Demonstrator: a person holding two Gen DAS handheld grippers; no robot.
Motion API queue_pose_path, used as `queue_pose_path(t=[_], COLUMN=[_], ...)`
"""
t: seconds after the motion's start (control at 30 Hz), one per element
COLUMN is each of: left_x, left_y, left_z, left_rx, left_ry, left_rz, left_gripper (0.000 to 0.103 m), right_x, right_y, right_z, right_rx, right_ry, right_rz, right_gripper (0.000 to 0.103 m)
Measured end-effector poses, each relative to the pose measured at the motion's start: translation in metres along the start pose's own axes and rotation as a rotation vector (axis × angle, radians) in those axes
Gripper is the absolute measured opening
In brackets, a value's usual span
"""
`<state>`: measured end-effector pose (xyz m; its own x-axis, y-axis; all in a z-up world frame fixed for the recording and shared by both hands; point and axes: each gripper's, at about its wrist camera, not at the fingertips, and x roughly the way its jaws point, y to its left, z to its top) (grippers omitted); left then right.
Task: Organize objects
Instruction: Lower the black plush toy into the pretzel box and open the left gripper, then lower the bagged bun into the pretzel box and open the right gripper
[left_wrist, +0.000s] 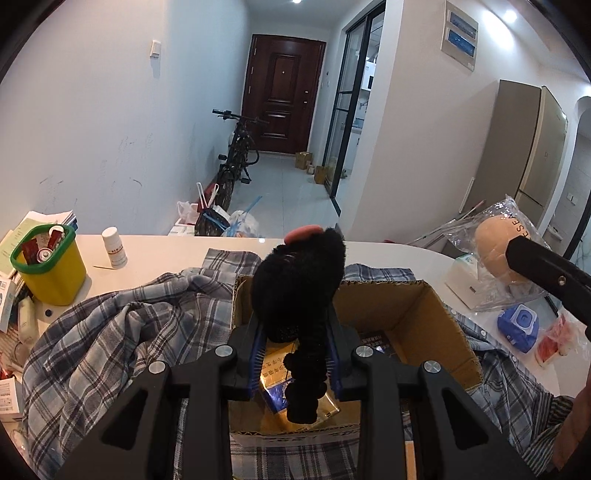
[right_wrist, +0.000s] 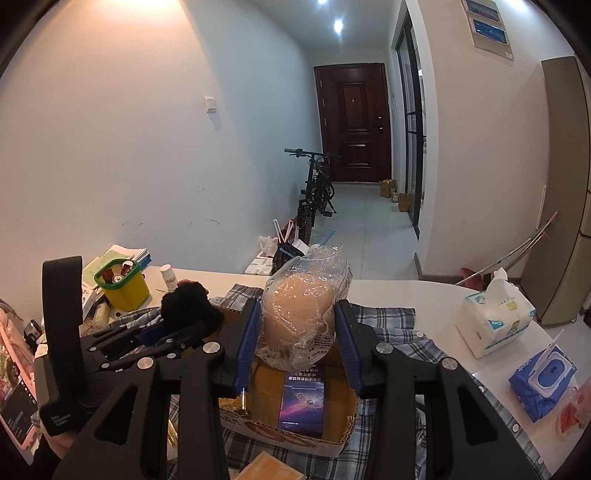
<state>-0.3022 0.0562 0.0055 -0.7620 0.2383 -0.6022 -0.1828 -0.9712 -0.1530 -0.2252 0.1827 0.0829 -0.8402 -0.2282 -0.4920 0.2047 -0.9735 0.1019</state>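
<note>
My left gripper (left_wrist: 294, 356) is shut on a black plush toy (left_wrist: 301, 280) with a pink patch on top, held over an open cardboard box (left_wrist: 417, 314). A gold and blue packet (left_wrist: 273, 391) lies in the box under the toy. My right gripper (right_wrist: 295, 338) is shut on a bread bun in a clear plastic bag (right_wrist: 304, 314), also above the box (right_wrist: 266, 380), where a dark blue carton (right_wrist: 301, 400) lies. The left gripper (right_wrist: 168, 334) with the toy (right_wrist: 186, 301) shows at the left of the right wrist view. The bagged bun (left_wrist: 493, 245) shows at the right of the left wrist view.
A plaid shirt (left_wrist: 110, 332) lies under the box on the white table (left_wrist: 166, 251). A yellow bin with a green rim (left_wrist: 48, 266) and a white pill bottle (left_wrist: 113, 247) stand at the left. A tissue pack (right_wrist: 493, 321) and blue wipes (right_wrist: 541, 384) lie at the right.
</note>
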Motion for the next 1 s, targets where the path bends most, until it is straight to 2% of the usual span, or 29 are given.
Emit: queue_pose_path(t=[0.53,0.57,0.67,0.73,0.77,0.8,1.0], left_x=[0.011,0.013,0.016,0.017,0.016,0.013,-0.008], left_y=[-0.002,-0.002,0.001,0.003,0.004,0.005,0.003], left_z=[-0.003,-0.004,-0.005,-0.005,-0.005,-0.004,0.003], left_rx=[0.018,0.016,-0.002,-0.012,-0.023,-0.032,-0.013], left_ry=[0.052,0.061,0.079,0.086,0.079,0.059,-0.019], left_rz=[0.014,0.013,0.001,0.002,0.009,0.013,0.044], left_gripper=[0.029,0.033,0.035,0.050,0.066,0.071,0.074], right_x=[0.020,0.021,0.023,0.023,0.023,0.022,0.021], right_y=[-0.003,-0.003,-0.004,-0.003,-0.002,-0.002,0.001], right_z=[-0.008,-0.009,-0.010,-0.010,-0.010,-0.010,-0.010], right_rx=[0.011,0.011,0.010,0.007,0.005,0.004,-0.002], right_ry=[0.053,0.055,0.060,0.062,0.062,0.062,0.059], right_rz=[-0.047,-0.048,-0.047,-0.047,-0.046,-0.044,-0.041], right_gripper=[0.040,0.040,0.040,0.040,0.040,0.040,0.040])
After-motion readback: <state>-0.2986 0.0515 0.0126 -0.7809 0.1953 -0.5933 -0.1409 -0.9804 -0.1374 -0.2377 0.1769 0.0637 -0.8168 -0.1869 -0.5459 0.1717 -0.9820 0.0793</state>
